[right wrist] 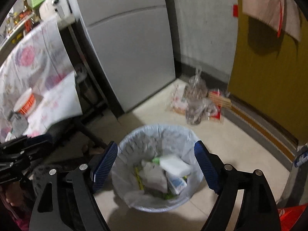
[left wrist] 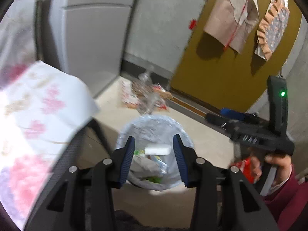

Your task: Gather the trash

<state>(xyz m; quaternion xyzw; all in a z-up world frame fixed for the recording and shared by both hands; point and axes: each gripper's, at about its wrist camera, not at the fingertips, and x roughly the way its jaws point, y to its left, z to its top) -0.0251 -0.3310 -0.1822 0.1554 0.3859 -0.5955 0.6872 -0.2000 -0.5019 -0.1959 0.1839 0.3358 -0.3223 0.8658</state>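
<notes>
A round bin lined with a pale plastic bag (right wrist: 134, 136) stands on the floor and holds several wrappers and cartons. It also shows in the left wrist view (left wrist: 150, 123). A white block (left wrist: 157, 150) is in mid-air between my left gripper's fingers, touching neither, above the bin; in the right wrist view it is a blurred white piece (right wrist: 174, 163) inside the bin. My left gripper (left wrist: 154, 161) is open above the bin. My right gripper (right wrist: 156, 166) is open and empty over the bin. The right gripper's body (left wrist: 259, 134) shows at the right of the left wrist view.
A table with a floral cloth (right wrist: 34, 73) stands to the left, with an orange-banded tub (right wrist: 25, 104) on it. A grey fridge (right wrist: 130, 48) is behind. Plastic bags and packets (right wrist: 196, 102) lie by the yellow door (right wrist: 269, 77). A red package (left wrist: 247, 168) is by the hand.
</notes>
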